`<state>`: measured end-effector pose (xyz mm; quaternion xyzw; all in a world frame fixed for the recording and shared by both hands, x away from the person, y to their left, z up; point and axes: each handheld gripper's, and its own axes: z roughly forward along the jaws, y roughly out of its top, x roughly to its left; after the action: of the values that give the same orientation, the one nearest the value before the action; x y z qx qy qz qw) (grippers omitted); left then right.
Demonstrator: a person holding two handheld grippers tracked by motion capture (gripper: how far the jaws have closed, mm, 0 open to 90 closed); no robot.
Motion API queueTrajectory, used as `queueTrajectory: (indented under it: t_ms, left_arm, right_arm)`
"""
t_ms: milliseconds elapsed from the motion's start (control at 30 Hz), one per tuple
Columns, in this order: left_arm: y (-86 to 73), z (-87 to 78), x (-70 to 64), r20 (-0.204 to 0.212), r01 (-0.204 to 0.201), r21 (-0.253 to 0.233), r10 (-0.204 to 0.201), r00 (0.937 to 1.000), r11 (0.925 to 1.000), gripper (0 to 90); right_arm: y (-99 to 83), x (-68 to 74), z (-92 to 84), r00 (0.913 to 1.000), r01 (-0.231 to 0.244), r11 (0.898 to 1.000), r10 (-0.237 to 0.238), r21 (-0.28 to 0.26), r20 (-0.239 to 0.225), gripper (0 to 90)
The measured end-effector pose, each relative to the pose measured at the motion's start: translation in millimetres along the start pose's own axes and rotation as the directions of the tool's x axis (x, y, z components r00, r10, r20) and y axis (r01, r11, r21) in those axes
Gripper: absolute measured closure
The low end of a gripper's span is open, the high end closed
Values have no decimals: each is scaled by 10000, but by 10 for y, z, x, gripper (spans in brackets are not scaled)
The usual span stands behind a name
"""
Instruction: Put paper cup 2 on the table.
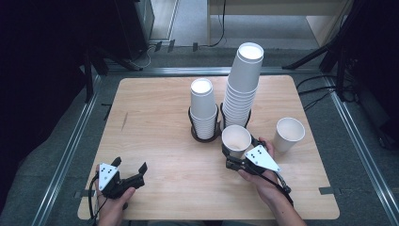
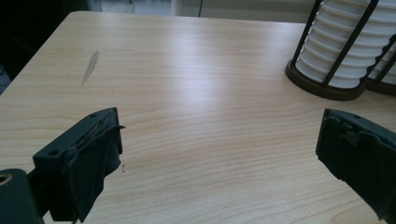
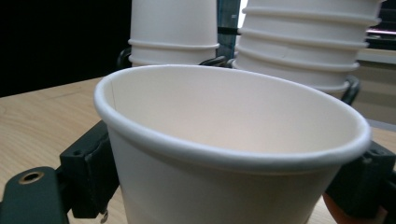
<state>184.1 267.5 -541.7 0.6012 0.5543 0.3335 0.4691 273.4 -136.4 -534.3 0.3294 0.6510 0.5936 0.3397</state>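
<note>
High view, near edge of worktop (image 1: 155, 117): left hand (image 1: 110, 207) low at the corner, left tool (image 1: 128, 168) level, jaws spread wide over bare wood, gripping nothing. Right hand (image 1: 263, 181) angled inward, right tool (image 1: 236, 153) clamped on upright paper cup (image 1: 236, 140), mouth up. Just beyond, short cup stack (image 1: 203, 108) and tall cup stack (image 1: 242, 87) in black holders. Off right, loose cup (image 1: 288, 134).
</note>
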Motion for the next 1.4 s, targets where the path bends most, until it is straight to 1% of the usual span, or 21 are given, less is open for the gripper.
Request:
queueTrajectory:
  t_ms: [67,100,167,233,467,600,733,800,900,967,1033,1067,1100,1133,1167,1267,1300,1400]
  left_arm:
    - [-11,-9,3,2,-8,33,8,10000,10000,5]
    - [-17,-11,1,-6,-13,35,13,10000,10000,5]
    - [-25,-15,-4,17,-52,82,52,10000,10000,5]
    - [-31,-17,-11,19,-138,97,138,9999,9999,5]
    - [-32,-5,-25,64,-148,115,148,9999,9998,5]
    - [-30,3,-30,98,-159,132,158,9998,9998,5]
    - [-30,10,-40,123,-199,180,196,9997,9996,5]
    - [-33,12,-42,117,-227,182,224,9997,9996,5]
    - [-35,15,-39,97,-221,196,219,9997,9996,5]
    - [-37,22,-38,105,-232,209,230,9997,9995,5]
    - [-37,30,-40,108,-234,225,232,9997,9995,5]
    - [-37,37,-46,128,-240,232,237,9996,9994,5]
    - [-37,37,-46,128,-240,232,237,9996,9994,5]
    - [-34,44,-54,139,-232,220,229,9996,9995,5]
    - [-34,44,-54,139,-232,220,229,9996,9995,5]
    - [-26,56,-64,152,-250,230,247,9996,9994,5]
    - [-25,63,-69,125,-252,234,249,9996,9994,5]
    - [-21,94,-80,57,-195,299,193,9998,9994,5]
  right_arm:
    - [-20,40,32,9997,121,9998,-118,142,-226,118]
    - [-20,40,32,9997,121,9998,-118,142,-226,118]
    - [-33,71,48,9990,167,9996,-156,249,-412,118]
    - [-51,124,65,9971,380,9985,-353,386,-673,118]
    - [-81,168,71,9945,514,9970,-458,579,-943,116]
    - [-104,165,72,9960,285,9959,-210,862,-872,113]
    - [-104,168,66,9966,243,9942,-159,1047,-807,109]
    - [-101,165,69,9972,221,9941,-144,1058,-730,108]
    - [-101,164,67,9966,186,9939,-97,1084,-821,105]
    - [-94,165,62,9956,60,9936,46,1130,-940,100]
    - [-85,170,55,9952,11,9919,113,1274,-969,89]
    - [-74,171,51,9938,-130,9892,290,1461,-1077,28]
    - [-74,171,51,9938,-130,9892,290,1461,-1077,28]
    - [-65,170,43,9913,-205,9878,401,1541,-1254,0]
    - [-65,170,43,9913,-205,9878,401,1541,-1254,0]
    - [-39,166,20,9872,-306,9885,531,1479,-1504,0]
    - [-28,163,10,9869,-289,9895,507,1414,-1532,0]
    - [6,148,-37,9884,-193,9919,379,1259,-1469,0]
